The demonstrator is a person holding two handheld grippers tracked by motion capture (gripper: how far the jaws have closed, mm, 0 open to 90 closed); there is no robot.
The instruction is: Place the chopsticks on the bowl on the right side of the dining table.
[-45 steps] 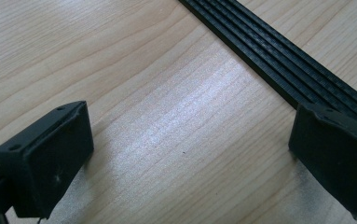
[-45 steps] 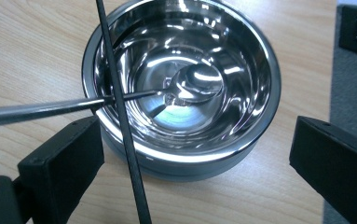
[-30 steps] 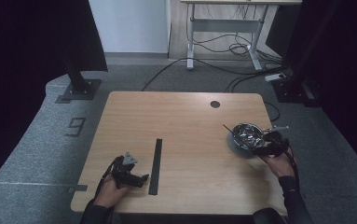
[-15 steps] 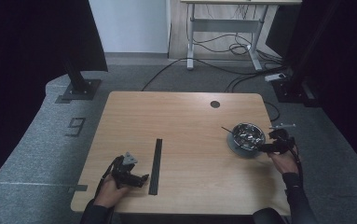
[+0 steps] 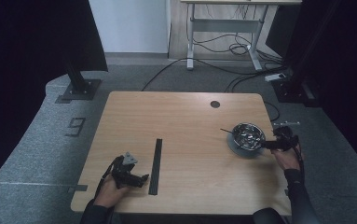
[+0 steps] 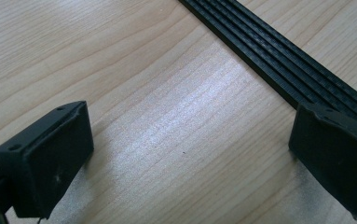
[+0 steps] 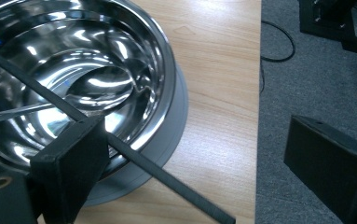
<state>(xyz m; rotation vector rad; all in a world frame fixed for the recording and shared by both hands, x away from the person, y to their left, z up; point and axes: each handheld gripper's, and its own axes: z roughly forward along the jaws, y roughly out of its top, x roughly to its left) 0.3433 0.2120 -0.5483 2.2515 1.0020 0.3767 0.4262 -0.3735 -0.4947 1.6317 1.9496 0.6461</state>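
While it rests low on the pale wooden table near the front-left corner, the left gripper has its jaws spread wide with only bare wood between them, holding nothing. Just beside it to the right lies a long flat black ribbed strip, its end next to one jaw. Far across, near the right edge, a shiny round steel bowl sits on a grey disc base. A thin black rod leans across the bowl's rim. The right gripper, jaws wide apart, grips nothing, one jaw touching the bowl's rim.
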